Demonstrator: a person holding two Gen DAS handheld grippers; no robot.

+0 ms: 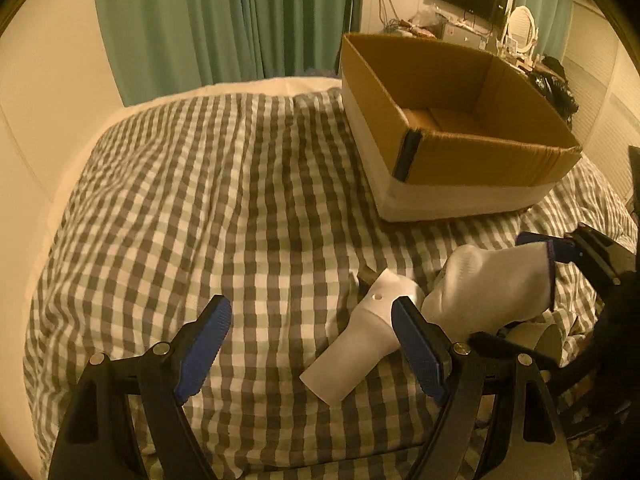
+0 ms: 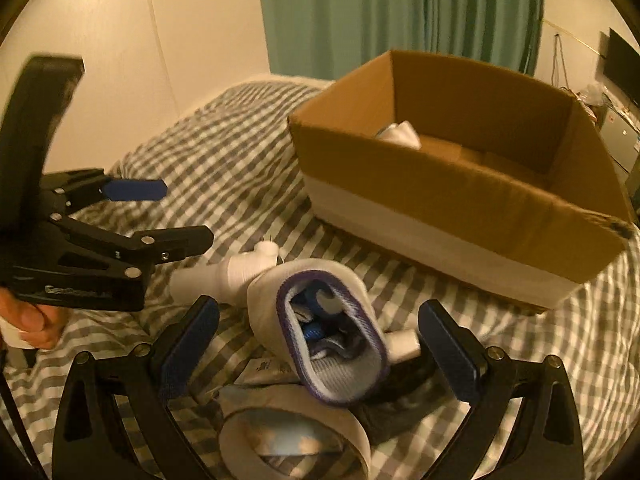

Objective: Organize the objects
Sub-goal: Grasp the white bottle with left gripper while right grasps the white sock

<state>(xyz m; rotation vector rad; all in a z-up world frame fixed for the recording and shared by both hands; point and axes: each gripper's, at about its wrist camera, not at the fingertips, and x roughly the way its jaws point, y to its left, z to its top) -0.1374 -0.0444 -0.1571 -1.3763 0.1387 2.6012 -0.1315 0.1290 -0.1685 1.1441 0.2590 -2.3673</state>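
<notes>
**Two claws close in on the pile beside the box**

Left wrist view: the left claw [image 1: 312,344] stands wide, its blue pads apart with nothing between them but checked quilt [image 1: 180,200]. It points down at the bed, and a white plastic pipe fitting [image 1: 360,344] lies just inside its right finger. That suggests the fitting is its target, though no pad touches it. Beside the fitting a white sock [image 1: 496,284] with a purple cuff is propped up, its cuff at the tip of the right claw [image 1: 560,252], which enters from the right edge. Whether that claw touches the cuff cannot be told from here. The cardboard box [image 1: 452,160] sits further back on the bed, open-topped, apparently as the place where things are collected.

Right wrist view: the right claw [image 2: 320,344] is also wide, and the sock [image 2: 320,328] lies between its fingers with the cuff gaping toward the camera, blue and white items showing inside. The pads stand clear of the sock on both sides, so nothing is gripped. The fitting [image 2: 236,272] lies just behind the sock. A roll of tape [image 2: 296,436] rests nearest the camera, partly under the sock. The left claw [image 2: 160,216] hovers at the left, held by a hand [image 2: 28,320], jaws spread. The box [image 2: 460,208] is near on the right, and something white already lies in its far corner, so the sorting looks begun, with the pile still to go.
</notes>
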